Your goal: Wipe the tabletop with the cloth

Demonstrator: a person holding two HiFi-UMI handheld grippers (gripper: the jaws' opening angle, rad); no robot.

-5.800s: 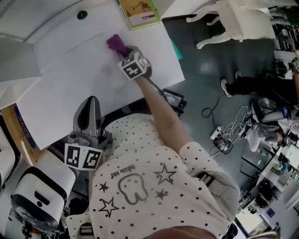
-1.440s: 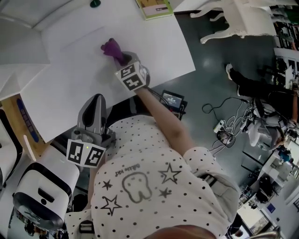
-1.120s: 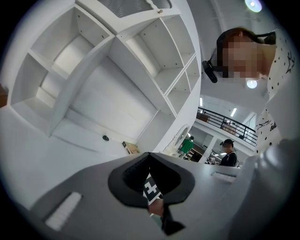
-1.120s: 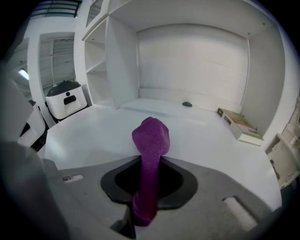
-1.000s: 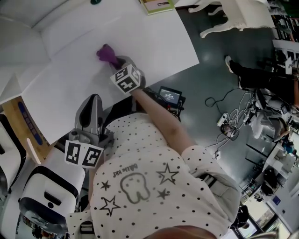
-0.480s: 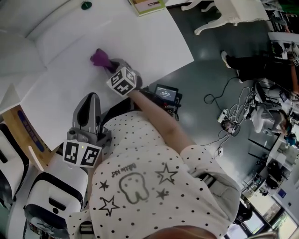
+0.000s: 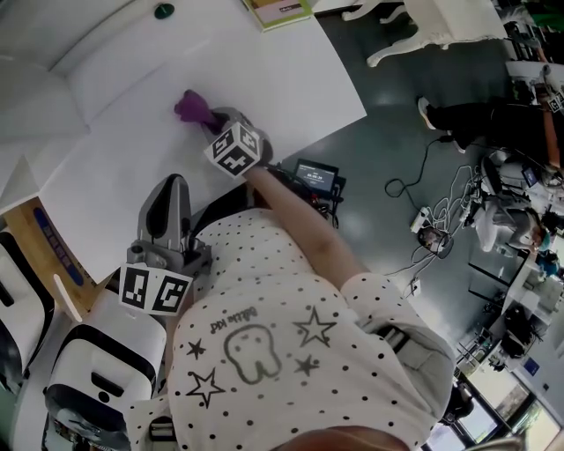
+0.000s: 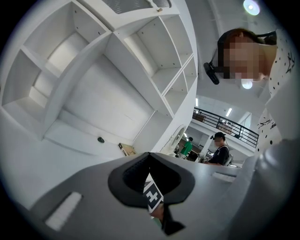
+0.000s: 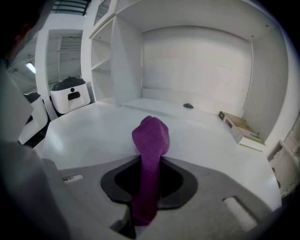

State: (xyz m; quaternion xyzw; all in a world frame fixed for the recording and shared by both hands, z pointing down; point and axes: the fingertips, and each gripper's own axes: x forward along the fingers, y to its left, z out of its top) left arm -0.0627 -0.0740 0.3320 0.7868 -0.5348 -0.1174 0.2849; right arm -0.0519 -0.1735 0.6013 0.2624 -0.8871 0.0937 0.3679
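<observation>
The purple cloth (image 7: 189,107) rests bunched on the white tabletop (image 7: 291,79), left of its middle. My right gripper (image 7: 214,119) is shut on the cloth, and its marker cube sits just behind it. In the right gripper view the cloth (image 9: 151,133) runs up between the jaws and folds over onto the tabletop (image 9: 89,136). My left gripper (image 7: 172,187) is held near the person's body, off the table's near edge, with nothing in it. In the left gripper view the left gripper (image 8: 150,157) points up at the shelves, its jaws closed together.
A book (image 7: 280,11) and a small dark knob (image 7: 163,11) lie at the table's far side, below white shelving (image 9: 197,61). A white machine (image 7: 88,388) stands at the near left. On the floor to the right are a black device (image 7: 315,176), cables and a white chair (image 7: 441,22).
My right gripper has dragged the cloth across the table, away from the book, leftward and toward the person. In the last half second it barely shifted. The left gripper has stayed put.
</observation>
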